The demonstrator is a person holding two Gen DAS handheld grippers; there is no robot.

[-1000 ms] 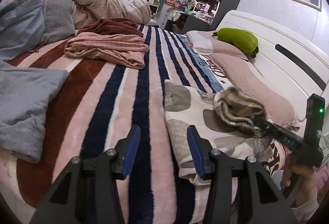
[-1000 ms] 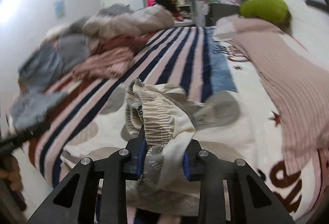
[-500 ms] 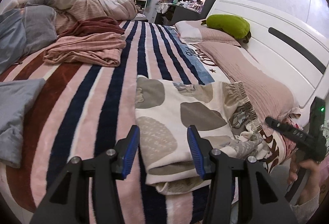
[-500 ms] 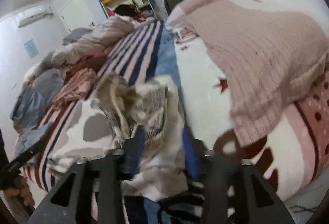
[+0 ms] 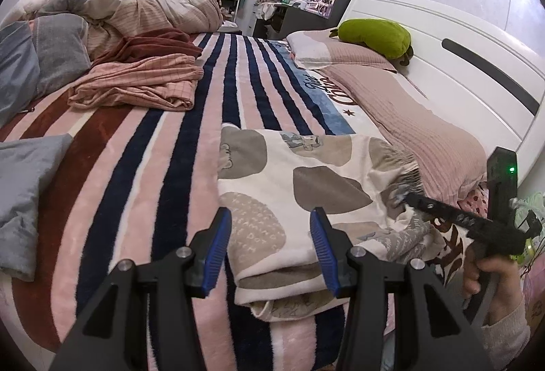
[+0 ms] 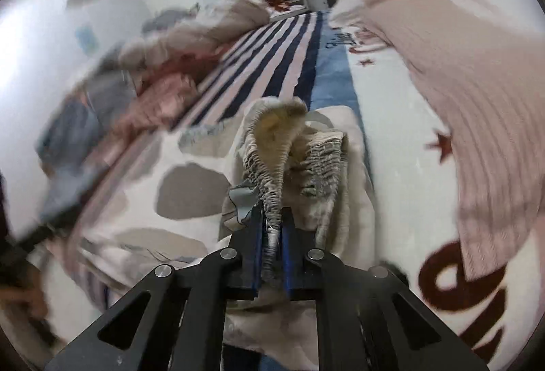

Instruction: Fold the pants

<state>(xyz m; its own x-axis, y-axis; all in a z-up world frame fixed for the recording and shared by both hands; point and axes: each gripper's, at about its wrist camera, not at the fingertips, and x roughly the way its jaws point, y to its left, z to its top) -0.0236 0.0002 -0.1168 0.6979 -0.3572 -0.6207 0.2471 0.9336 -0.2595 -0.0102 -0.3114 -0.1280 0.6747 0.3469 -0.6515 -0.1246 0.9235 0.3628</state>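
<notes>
**Right tongs clamped on waistband, left tongs open over folded edge**

Right tongs [image 6: 272,255]: jaws have just closed, pinching the gathered elastic waistband [image 6: 272,173] of the pants [image 5: 306,187]; cloth bunches upward from between the blue pads. Left tongs [image 5: 270,241]: partly open, nothing pinched; the near folded edge of the pants lies between and under the two fingers, low centre of the left view.

Pants: cream with grey-brown patches, lying in layers on the striped blanket [image 5: 143,146] near the bed's front edge, centre-right of the left view.

Step in hand, by my reading: carrying the waistband end over for the next fold. To do it well, keep the pinch on the whole elastic, not one layer; lift enough to clear the lower layers, lay it square to the near edge, and use the left tongs to pin that edge so the stack does not slide.

Views differ. Left view shows the pants' outline, the right tongs from the side at lower right with a hand [image 5: 490,272] on the grip, plus a green cushion [image 5: 374,37] and other clothes [image 5: 136,81] upper left. Right view, blurred, alone shows the pinch itself.
</notes>
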